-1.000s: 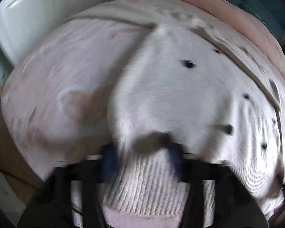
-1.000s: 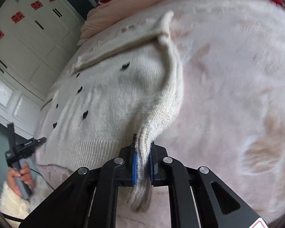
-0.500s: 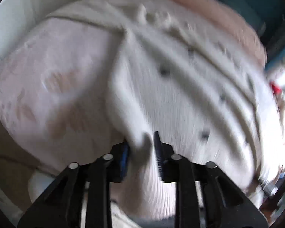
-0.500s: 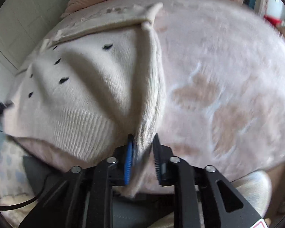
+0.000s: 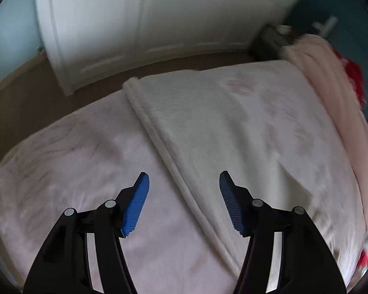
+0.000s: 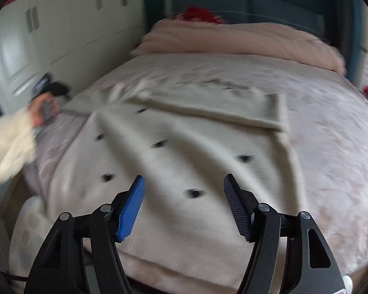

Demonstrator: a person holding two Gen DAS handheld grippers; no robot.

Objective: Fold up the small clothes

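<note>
Both my jaws are opening with nothing between them: my left gripper (image 5: 184,180) and my right gripper (image 6: 184,182) hover above the cream sweater (image 6: 184,147), which lies flat on the pink blanket (image 6: 331,159), one sleeve (image 6: 208,107) folded across at twelve o'clock. More folds remain, I judge. No writing is readable.

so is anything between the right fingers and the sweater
Nothing visible. The right gripper hangs over the cream sweater with its jaws opening and nothing between them; only bare knit with dark dots lies below, flat on the pink blanket.
</note>
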